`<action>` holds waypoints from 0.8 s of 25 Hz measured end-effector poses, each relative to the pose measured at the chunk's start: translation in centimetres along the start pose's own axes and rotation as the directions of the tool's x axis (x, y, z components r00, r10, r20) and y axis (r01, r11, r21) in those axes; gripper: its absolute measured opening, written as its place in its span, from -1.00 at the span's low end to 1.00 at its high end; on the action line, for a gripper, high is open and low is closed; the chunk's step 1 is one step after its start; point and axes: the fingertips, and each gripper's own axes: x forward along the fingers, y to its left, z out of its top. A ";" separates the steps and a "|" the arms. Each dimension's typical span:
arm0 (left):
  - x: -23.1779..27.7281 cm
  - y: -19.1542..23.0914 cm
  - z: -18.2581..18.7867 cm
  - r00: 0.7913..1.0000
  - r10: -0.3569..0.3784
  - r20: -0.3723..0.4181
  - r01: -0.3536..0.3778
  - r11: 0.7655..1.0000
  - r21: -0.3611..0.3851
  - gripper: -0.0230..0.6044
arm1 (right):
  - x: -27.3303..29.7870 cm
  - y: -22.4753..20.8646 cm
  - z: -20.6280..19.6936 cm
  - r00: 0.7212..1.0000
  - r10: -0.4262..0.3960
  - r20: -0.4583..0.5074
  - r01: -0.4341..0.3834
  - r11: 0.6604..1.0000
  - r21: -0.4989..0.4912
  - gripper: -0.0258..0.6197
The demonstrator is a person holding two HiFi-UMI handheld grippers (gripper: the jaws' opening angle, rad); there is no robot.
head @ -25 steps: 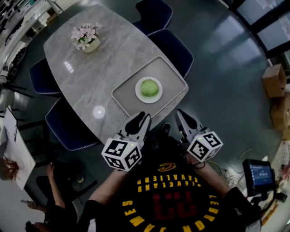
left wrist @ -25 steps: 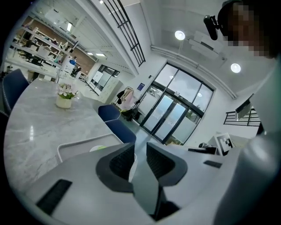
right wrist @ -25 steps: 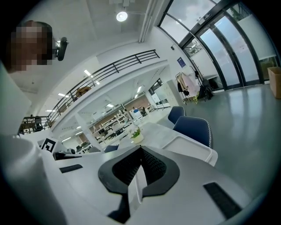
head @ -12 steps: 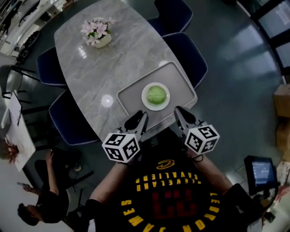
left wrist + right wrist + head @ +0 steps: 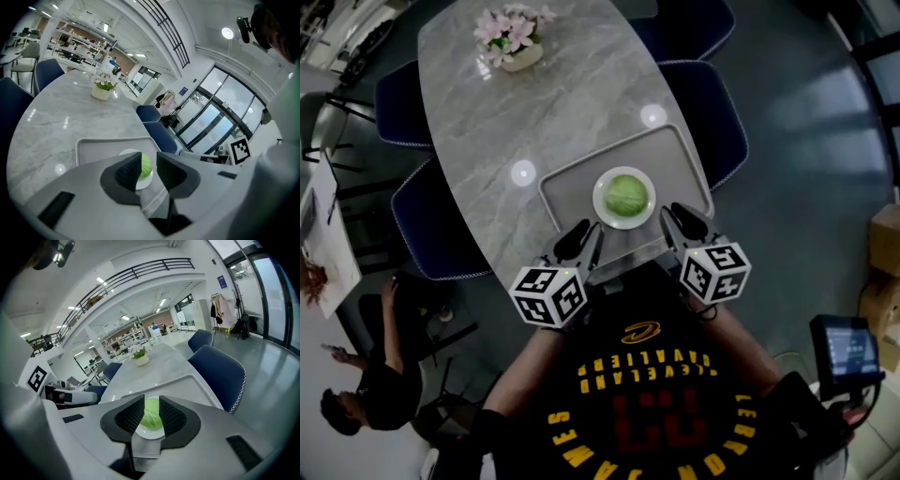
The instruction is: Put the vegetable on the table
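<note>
Head view: a cabbage (image 5: 625, 195) lies on a plate (image 5: 600, 202) in a tray (image 5: 572, 192) on the table (image 5: 516, 112); left gripper (image 5: 585, 237) and right gripper (image 5: 678, 222) hover at the tray's near edge, jaws apart, empty.

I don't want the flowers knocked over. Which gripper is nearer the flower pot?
Left. The left gripper sits at the tray's near-left edge; the right gripper at its near-right edge, farther from the flower pot.

Grey marble-pattern oval table (image 5: 487, 103). Directly on it: a light grey rectangular tray with rounded corners (image 5: 675, 159) at the near end, and a small cream pot of pink flowers (image 5: 517, 56) at the far end, well apart.
</note>
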 end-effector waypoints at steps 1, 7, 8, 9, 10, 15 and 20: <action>0.3 0.1 0.0 1.000 0.002 -0.001 -0.002 1.000 -0.003 -0.64 | 0.4 -0.1 0.0 1.000 0.003 -0.011 -0.003 1.000 -0.003 -0.66; 2.2 1.1 -0.9 0.999 0.034 -0.026 -0.036 0.997 -0.067 -0.64 | 2.2 -1.3 0.0 0.996 0.038 -0.081 -0.041 0.999 -0.028 -0.66; 2.6 1.5 -1.2 0.998 0.046 -0.031 -0.048 0.996 -0.080 -0.64 | 2.6 -1.6 0.0 0.995 0.042 -0.089 -0.045 0.999 -0.029 -0.66; 2.9 2.1 -1.5 0.997 0.062 -0.037 -0.065 0.993 -0.094 -0.64 | 3.0 -1.9 0.0 0.994 0.047 -0.099 -0.051 0.998 -0.032 -0.66; 3.2 2.7 -1.9 0.996 0.082 -0.043 -0.086 0.990 -0.109 -0.64 | 3.4 -2.1 -0.1 0.992 0.055 -0.112 -0.059 0.998 -0.036 -0.66; 4.6 5.3 -4.1 0.984 0.154 -0.093 -0.167 0.974 -0.152 -0.64 | 5.8 -3.6 -1.0 0.980 0.075 -0.184 -0.089 0.994 -0.065 -0.66; 5.6 6.9 -5.8 0.970 0.206 -0.133 -0.229 0.954 -0.192 -0.64 | 7.5 -5.2 -1.9 0.966 0.077 -0.247 -0.105 0.989 -0.100 -0.66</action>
